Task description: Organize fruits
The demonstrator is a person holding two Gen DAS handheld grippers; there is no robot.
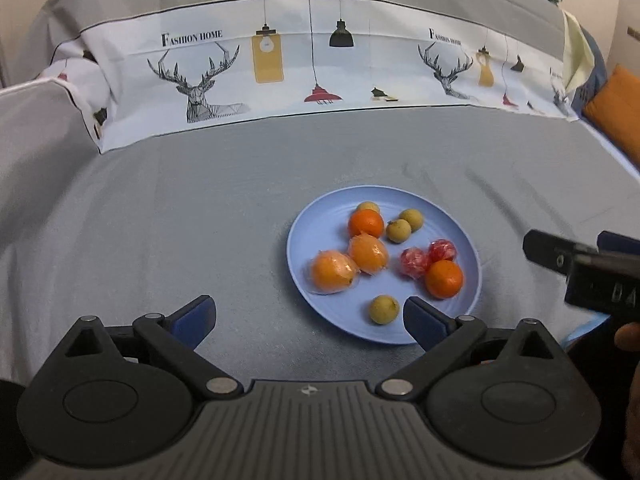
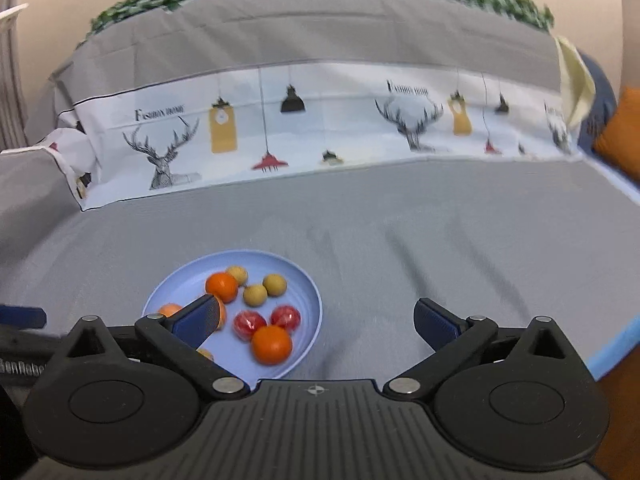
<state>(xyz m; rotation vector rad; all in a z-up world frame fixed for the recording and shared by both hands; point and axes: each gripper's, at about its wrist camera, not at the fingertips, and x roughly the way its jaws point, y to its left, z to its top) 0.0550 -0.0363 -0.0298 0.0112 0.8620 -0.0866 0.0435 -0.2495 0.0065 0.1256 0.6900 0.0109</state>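
A light blue plate (image 1: 316,224) sits on the grey cloth and holds several fruits: two bare oranges (image 1: 444,279), two plastic-wrapped oranges (image 1: 332,272), two wrapped red fruits (image 1: 416,263) and several small yellow-brown round fruits (image 1: 384,309). My left gripper (image 1: 310,316) is open and empty just in front of the plate. My right gripper (image 2: 314,320) is open and empty, hovering over the plate's (image 2: 180,280) right front edge; it also shows at the right of the left wrist view (image 1: 580,264). Its left finger hides part of the wrapped oranges.
The grey cloth (image 1: 160,220) covers a sofa-like seat. A white printed band with deer and lamps (image 1: 280,64) runs along the backrest. An orange cushion (image 1: 616,112) lies at the far right. The cloth's blue edge (image 2: 616,344) is at the right.
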